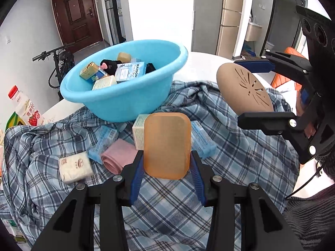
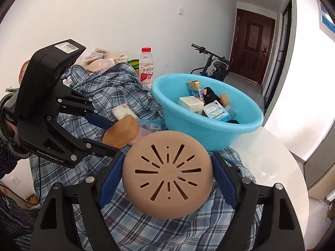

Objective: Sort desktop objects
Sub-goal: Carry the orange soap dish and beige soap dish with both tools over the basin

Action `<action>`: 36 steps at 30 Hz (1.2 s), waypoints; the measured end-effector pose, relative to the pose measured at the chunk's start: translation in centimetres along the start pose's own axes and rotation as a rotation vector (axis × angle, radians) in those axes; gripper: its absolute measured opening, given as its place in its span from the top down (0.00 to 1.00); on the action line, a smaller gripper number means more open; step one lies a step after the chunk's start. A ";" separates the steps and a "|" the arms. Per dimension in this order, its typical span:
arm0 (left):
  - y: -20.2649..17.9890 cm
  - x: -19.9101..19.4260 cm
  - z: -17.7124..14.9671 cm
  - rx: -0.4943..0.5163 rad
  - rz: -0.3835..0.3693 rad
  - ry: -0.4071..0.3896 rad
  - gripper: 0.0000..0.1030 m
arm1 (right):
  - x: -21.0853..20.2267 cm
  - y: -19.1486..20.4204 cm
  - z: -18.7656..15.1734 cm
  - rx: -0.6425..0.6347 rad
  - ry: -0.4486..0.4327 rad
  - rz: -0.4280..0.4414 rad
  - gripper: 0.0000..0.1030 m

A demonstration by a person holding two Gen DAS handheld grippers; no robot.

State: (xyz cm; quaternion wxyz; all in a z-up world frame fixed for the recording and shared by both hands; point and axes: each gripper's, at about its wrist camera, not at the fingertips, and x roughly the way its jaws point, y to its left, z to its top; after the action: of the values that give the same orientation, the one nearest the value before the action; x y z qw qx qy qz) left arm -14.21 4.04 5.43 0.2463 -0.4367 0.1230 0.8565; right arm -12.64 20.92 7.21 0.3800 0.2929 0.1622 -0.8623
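Amber soap bar [image 1: 167,145] sits clamped in your left gripper [image 1: 166,163], jaws narrow; your right gripper [image 2: 168,176], spread wider, pinches one tan slotted disc [image 2: 167,174]. Both hang just before the blue basin [image 1: 125,102], which holds about seven items.

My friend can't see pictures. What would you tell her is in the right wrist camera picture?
The right gripper grips a round tan disc with slits between its jaws, above a blue plaid cloth. Beside it, the left gripper clamps an orange soap-like block. Behind them sits a light blue basin holding small boxes.
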 end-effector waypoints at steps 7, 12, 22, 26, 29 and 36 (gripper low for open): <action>1.2 0.3 2.3 -0.016 -0.007 -0.023 0.56 | 0.4 -2.3 2.2 0.027 -0.023 -0.020 0.22; 2.1 0.8 3.9 -0.026 -0.002 -0.029 0.56 | 1.3 -4.0 3.5 0.056 -0.025 -0.021 0.22; 3.6 0.5 8.9 -0.021 0.041 -0.115 0.56 | 2.9 -7.1 6.4 0.115 -0.046 -0.046 0.22; 4.9 1.1 11.0 -0.058 0.037 -0.124 0.56 | 4.0 -8.5 7.5 0.152 -0.038 -0.048 0.22; 6.0 2.0 12.6 -0.089 0.046 -0.124 0.56 | 4.6 -9.1 8.1 0.154 -0.039 -0.060 0.22; 8.6 4.9 15.5 -0.142 0.029 -0.080 0.56 | 6.5 -10.9 9.4 0.160 -0.020 -0.084 0.22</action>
State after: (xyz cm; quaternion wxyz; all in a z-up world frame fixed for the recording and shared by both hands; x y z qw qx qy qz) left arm -31.83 4.84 10.57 0.2070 -0.4168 0.0583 0.8832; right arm -27.87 19.75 11.04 0.3208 0.3065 0.1012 -0.8905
